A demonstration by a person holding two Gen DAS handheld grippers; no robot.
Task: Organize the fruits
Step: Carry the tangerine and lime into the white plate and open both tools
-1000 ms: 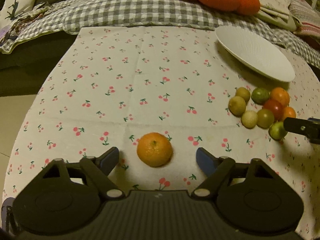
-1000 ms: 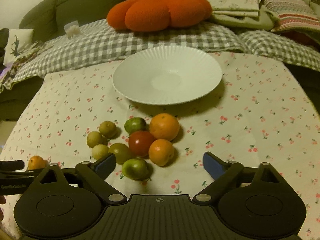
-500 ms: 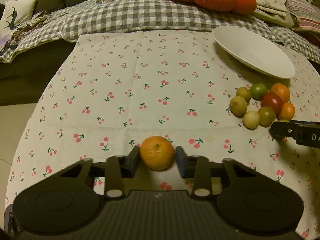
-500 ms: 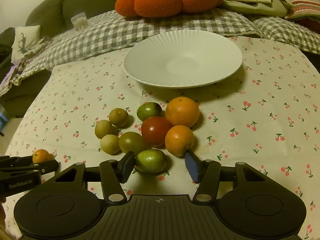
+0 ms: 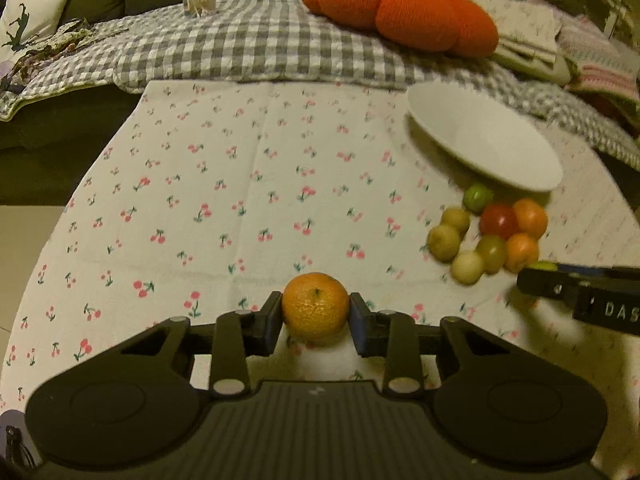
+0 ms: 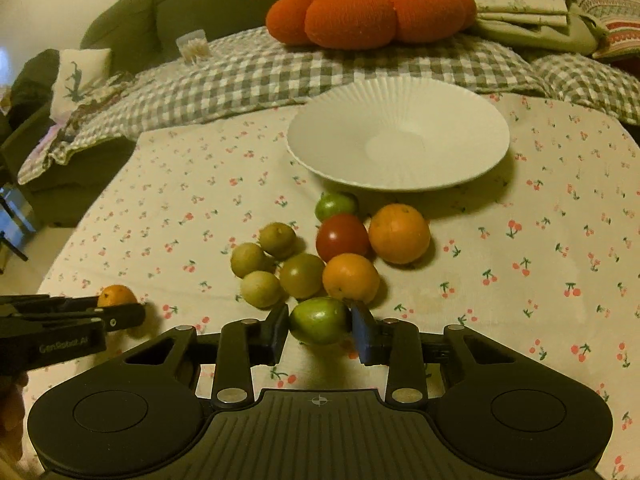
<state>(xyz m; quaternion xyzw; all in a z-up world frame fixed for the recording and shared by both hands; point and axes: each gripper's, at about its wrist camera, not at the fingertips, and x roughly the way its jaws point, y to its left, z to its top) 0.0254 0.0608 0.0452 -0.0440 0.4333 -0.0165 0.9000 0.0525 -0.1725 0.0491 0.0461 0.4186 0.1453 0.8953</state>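
the left gripper point(image 5: 316, 316) has just closed on a small orange point(image 5: 315, 307), well apart from the white plate point(image 6: 460, 128). the right gripper point(image 6: 320, 322) has just closed on a green tomato point(image 6: 319, 320) at the near edge of the fruit pile point(image 6: 344, 252), which lies just in front of that plate on the cherry-print cloth point(image 6: 540, 240). behind the plate sits an orange cushion point(image 6: 372, 10).

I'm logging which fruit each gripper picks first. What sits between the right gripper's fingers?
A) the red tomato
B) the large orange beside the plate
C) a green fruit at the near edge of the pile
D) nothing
C: the right gripper has closed on the green fruit nearest the camera, its pads touching both sides, while the red tomato and large orange lie free on the cloth.
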